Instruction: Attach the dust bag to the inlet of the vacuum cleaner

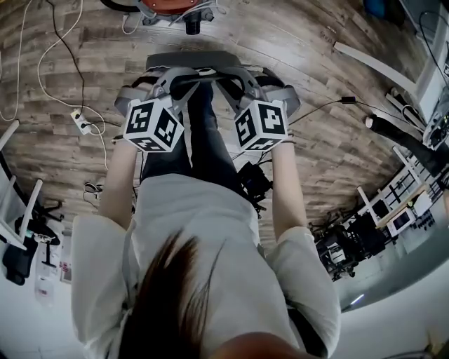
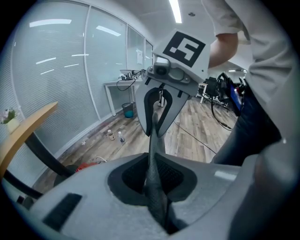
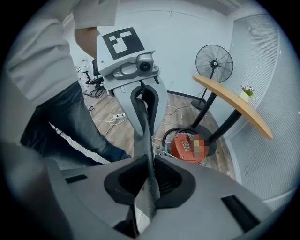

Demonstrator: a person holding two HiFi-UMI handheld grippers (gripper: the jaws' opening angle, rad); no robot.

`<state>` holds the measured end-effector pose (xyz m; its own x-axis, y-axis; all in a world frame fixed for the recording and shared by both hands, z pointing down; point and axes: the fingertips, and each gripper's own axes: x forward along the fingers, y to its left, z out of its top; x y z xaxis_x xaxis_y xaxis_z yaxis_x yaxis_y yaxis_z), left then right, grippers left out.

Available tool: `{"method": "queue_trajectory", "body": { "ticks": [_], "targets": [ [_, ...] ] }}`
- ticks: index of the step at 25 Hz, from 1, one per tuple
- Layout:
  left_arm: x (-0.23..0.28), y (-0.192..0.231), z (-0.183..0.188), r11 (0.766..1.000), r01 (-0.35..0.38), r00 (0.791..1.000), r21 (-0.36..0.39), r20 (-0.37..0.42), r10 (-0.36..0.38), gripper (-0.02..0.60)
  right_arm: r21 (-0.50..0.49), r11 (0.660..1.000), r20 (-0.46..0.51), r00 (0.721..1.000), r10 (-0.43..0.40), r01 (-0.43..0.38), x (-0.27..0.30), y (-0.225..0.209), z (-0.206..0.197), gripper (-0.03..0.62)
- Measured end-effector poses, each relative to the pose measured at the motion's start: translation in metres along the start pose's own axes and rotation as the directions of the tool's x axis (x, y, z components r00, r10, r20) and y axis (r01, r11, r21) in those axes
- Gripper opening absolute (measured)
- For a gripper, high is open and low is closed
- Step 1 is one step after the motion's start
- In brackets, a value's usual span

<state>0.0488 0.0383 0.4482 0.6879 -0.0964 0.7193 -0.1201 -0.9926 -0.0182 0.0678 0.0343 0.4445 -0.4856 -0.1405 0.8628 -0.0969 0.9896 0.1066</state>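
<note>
Evidently the left claw [image 2: 152, 183] and right claw [image 3: 149, 185] are each pinched nearly closed on the dust bag [image 2: 153, 136], held taut between them. That thin edge could slip free if pulled tighter; the vacuum cleaner [image 3: 187, 146] sits well apart, and I can't make out its inlet.

Grey-brown wood-plank floor [image 1: 330, 140] underfoot, strewn with loose white cable [image 1: 52, 84] and a white power strip [image 1: 82, 123]; to one side a glass partition [image 2: 56, 79] backed by closed pale blinds, with long ceiling light strips [image 2: 176, 10] mirrored in the panes; at its far end a white desk [image 2: 119, 84], a teal bin [image 2: 127, 109] beneath and two small bottles [image 2: 116, 136] upright on the planks nearby; elsewhere a plain white wall [image 3: 183, 42], a black pedestal fan [image 3: 214, 63] before it, and a curved wooden tabletop [image 3: 234, 105] on slanted black legs, bearing a small potted plant [image 3: 245, 93] near its edge; office chairs [image 3: 93, 77] further back, too small for detail.
</note>
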Motion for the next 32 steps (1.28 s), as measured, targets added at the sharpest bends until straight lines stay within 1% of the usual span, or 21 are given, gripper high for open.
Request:
{"method": "queue_trajectory", "body": {
  "ticks": [5,9,14,21,25,32],
  "targets": [
    [0.027,0.002,-0.032,1.000,-0.014,0.999,-0.022,-0.029,0.013,0.040,-0.046,0.999,-0.031,0.999,0.023,-0.025,0.035,0.005,-0.015,0.037],
    [0.050,0.010,-0.061,0.998,-0.053,0.998,-0.035,-0.045,0.052,0.043,-0.058,0.998,-0.041,0.999,0.031,-0.033,0.069,0.003,-0.027,0.034],
    [0.082,0.021,-0.101,0.994,-0.086,0.992,-0.073,-0.101,0.079,0.058,-0.073,0.996,-0.061,0.997,0.041,-0.046,0.113,0.001,-0.045,0.030],
    [0.123,0.037,-0.150,0.990,-0.100,0.977,-0.103,-0.198,0.078,0.055,-0.030,0.997,-0.072,0.995,0.073,-0.076,0.170,-0.010,-0.073,0.029],
    [0.144,0.043,-0.171,0.989,-0.089,0.973,-0.119,-0.221,0.061,0.052,-0.001,0.996,-0.070,0.994,0.085,-0.085,0.197,-0.014,-0.086,0.031],
    [0.178,0.049,-0.199,0.987,-0.088,0.967,-0.132,-0.248,0.053,0.051,0.029,0.996,-0.085,0.993,0.087,-0.085,0.234,-0.017,-0.109,0.031]
  ]
}}
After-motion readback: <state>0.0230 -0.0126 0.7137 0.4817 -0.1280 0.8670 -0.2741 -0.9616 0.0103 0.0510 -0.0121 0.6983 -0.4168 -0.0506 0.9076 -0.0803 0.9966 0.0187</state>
